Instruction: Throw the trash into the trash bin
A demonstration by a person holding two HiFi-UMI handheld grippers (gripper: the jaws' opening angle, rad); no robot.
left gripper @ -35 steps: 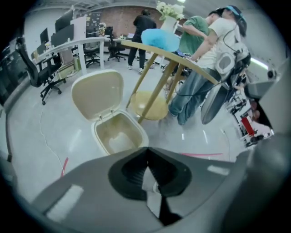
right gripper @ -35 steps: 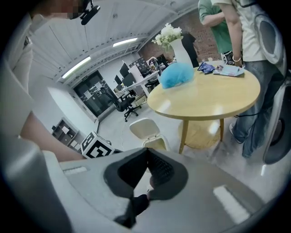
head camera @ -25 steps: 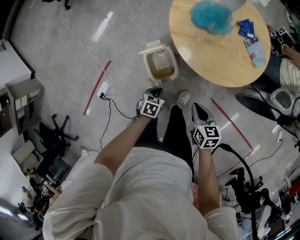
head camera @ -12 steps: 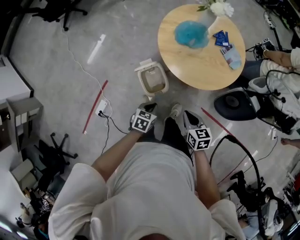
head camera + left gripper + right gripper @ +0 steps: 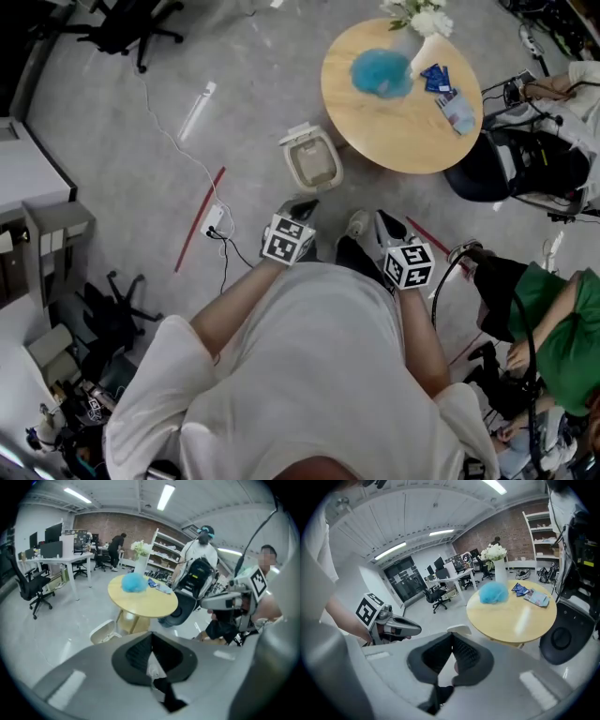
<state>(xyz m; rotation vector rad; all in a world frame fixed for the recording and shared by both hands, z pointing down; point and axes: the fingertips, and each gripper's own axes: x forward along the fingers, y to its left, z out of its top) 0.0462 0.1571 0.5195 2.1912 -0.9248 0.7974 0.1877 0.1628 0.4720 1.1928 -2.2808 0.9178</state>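
Trash bin point(image 5: 313, 161) is not the first stop, as I read it: both claws are empty, so the step in hand is the reach for the trash. The left gripper point(image 5: 302, 206) and the right gripper point(image 5: 389, 223) are each clenched with nothing between the jaws, held side by side and pointing slantwise down. The jaws must be let apart before either arrives at anything.

The likely trash lies on the round wooden table point(image 5: 398, 141), well ahead of both claws and rather to the right gripper's side. It is a blue crumpled wad point(image 5: 381, 73) with some blue packets point(image 5: 437, 77) beyond it. Take the wad from above with a wide opening and close gently, since it looks soft and loose. Keep clear of the vase of white flowers point(image 5: 424, 47) just beside it, which could tip.

The bin stands on the floor ahead of the left gripper, much nearer than the table top and tucked against the table's near edge. It is small, beige and squarish, its lid swung back and its mouth open. It appears empty, though its bottom is not plain to see.
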